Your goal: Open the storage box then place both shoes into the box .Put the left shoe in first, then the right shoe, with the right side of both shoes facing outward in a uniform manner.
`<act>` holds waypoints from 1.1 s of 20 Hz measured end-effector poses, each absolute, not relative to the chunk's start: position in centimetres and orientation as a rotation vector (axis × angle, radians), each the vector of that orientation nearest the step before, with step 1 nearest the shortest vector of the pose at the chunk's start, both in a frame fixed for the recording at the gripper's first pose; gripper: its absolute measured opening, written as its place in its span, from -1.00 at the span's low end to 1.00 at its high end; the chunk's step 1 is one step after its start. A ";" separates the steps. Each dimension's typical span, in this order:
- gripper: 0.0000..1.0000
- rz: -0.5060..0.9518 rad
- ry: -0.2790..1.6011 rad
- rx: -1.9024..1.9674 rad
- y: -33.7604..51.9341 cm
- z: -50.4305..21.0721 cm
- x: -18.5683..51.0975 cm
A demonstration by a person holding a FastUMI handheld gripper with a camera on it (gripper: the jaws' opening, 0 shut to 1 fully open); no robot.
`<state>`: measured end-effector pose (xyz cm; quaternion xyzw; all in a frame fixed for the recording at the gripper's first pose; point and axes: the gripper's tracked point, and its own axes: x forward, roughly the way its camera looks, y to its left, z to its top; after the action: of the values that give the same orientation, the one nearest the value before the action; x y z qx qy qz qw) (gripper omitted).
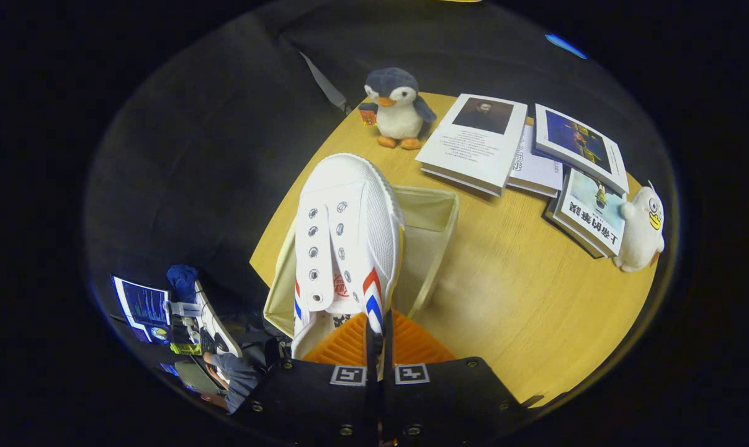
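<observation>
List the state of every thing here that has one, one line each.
Gripper: shut on the shoe's side wall.
Shoe: held up, toe pointing away, over the box.
Storage box: open, no lid on it.
Books: closed, lying flat.
Penguin toy: upright.

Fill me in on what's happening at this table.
The hand-held gripper is shut on the side wall of a white canvas shoe, holding it above the open beige storage box on the wooden table. A penguin plush, some books and a white plush toy lie beyond.
</observation>
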<state>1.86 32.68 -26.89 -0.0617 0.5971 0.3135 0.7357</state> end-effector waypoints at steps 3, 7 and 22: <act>-0.95 0.670 1.333 -0.168 33.1 -28.1 1.6; -0.95 0.662 1.350 -0.209 33.4 -29.5 1.3; 0.93 0.677 0.982 -0.126 30.9 -21.7 5.3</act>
<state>5.31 30.86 -21.73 -0.0593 0.4622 0.3185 0.8255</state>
